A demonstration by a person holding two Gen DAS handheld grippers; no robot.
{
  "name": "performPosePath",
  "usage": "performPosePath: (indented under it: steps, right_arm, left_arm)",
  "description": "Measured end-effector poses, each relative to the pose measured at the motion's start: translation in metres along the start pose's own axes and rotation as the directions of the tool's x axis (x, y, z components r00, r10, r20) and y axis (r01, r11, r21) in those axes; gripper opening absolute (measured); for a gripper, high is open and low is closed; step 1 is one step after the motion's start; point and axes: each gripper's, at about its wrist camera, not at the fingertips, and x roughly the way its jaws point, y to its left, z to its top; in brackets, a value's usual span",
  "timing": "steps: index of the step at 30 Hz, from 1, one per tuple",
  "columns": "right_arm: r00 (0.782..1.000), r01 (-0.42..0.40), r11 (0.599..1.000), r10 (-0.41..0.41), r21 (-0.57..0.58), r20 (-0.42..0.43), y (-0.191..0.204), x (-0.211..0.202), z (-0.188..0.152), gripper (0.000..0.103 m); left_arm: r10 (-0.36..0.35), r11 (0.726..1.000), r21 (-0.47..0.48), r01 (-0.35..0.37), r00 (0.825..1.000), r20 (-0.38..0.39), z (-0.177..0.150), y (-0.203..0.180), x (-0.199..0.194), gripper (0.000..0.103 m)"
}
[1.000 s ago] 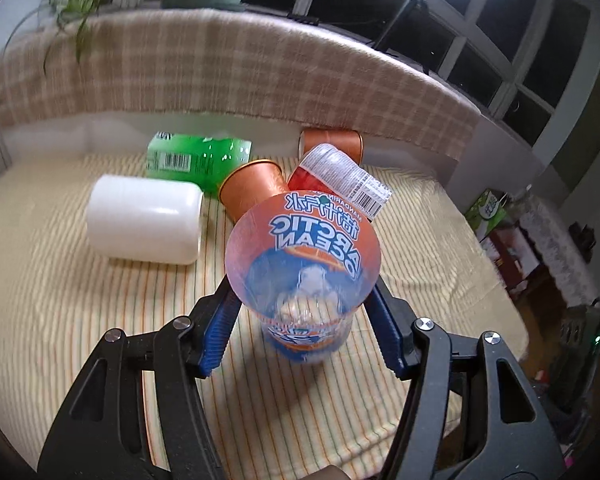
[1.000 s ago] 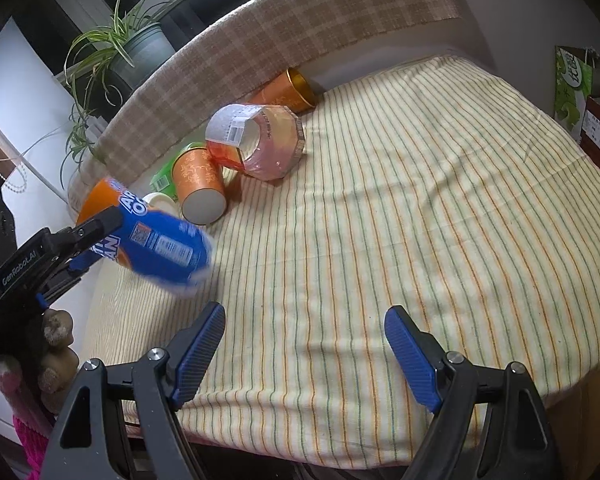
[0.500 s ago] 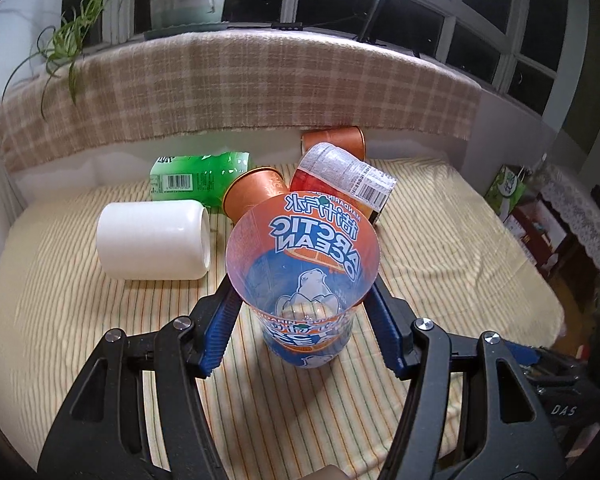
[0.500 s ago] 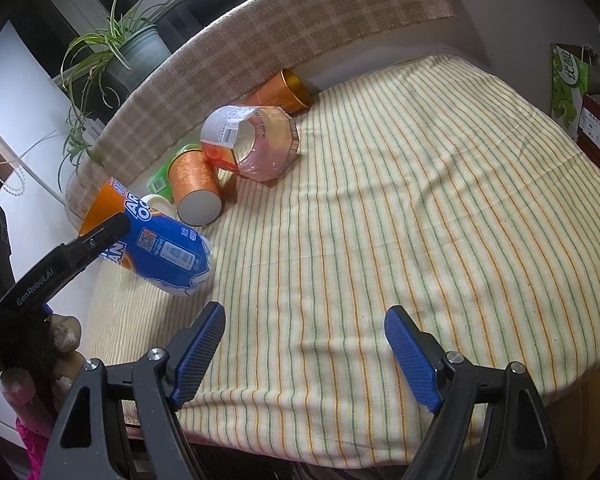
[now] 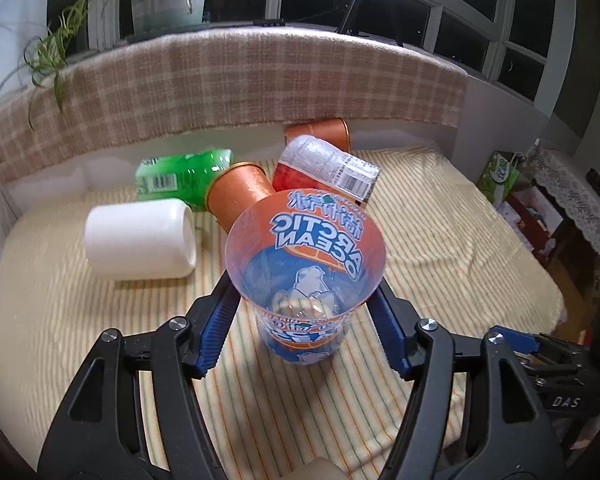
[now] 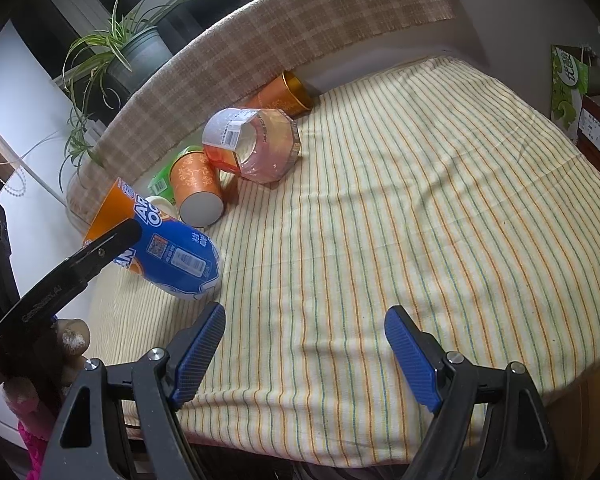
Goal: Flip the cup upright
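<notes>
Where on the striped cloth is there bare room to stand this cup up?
The striped cloth is bare from the octagonal plastic jar out to the near and far-side edges, and ahead of the right hand-held gripper. It is crowded at the back by the plaid wall: orange paper cup, green bottle, white cup.

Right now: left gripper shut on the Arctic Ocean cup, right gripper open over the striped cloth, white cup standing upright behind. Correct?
One error: the white cup lies on its side, as the left wrist view shows. The rest holds: the left gripper is shut on the Arctic Ocean cup, and the right gripper is open over the striped cloth.
</notes>
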Motion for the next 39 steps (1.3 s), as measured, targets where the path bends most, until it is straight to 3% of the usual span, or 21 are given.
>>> performPosePath:
  steps: [2,24,36,39]
  right_arm:
    - [1.000,0.000,1.000,0.000,-0.001,0.000,0.000,0.000,0.000,0.084]
    - [0.998,0.026,0.997,-0.023,-0.067,0.050,0.021,-0.009,0.004,0.084]
    - [0.985,0.100,0.977,-0.070,-0.187,0.159,0.049,-0.024,0.010,0.085]
    - [0.980,0.113,0.969,-0.072,-0.218,0.187,0.059,-0.028,0.010,0.085]
  left_arm:
    - [-0.007,1.000,-0.009,0.007,1.000,0.003,-0.001,0.001,-0.001,0.079]
    - [-0.030,0.997,-0.075,0.029,1.000,-0.011,-0.018,0.020,-0.021,0.080]
    - [0.077,0.992,-0.107,-0.065,0.990,0.114,-0.029,0.037,-0.066,0.081]
    - [0.105,0.990,-0.114,-0.087,0.981,0.164,-0.031,0.037,-0.080,0.092]
